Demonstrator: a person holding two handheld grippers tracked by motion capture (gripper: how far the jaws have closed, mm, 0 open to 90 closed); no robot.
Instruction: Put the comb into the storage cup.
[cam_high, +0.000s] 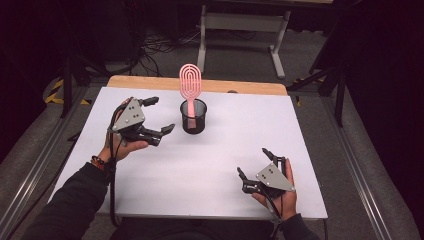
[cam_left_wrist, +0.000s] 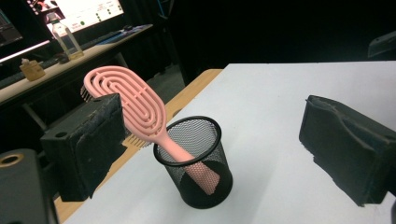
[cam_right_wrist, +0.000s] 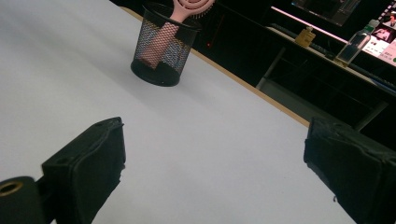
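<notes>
The pink plastic hairbrush (cam_high: 190, 85) stands handle-down in the black mesh cup (cam_high: 193, 122) (at 12 o'clock). The left gripper (cam_high: 161, 114), wide open, waits beside it at 9 o'clock; the right gripper (cam_high: 254, 163) is wide open too.

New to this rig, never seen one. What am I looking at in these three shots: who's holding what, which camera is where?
A person holds a hand-held two-jaw tool in each hand: left gripper, right gripper. The high view looks down on the white table from above the person. The other two views ride on each gripper, looking out between its black jaws. On the table stands a black mesh cup with a pink hairbrush leaning in it, handle down. Both grippers are open and hold nothing.
</notes>
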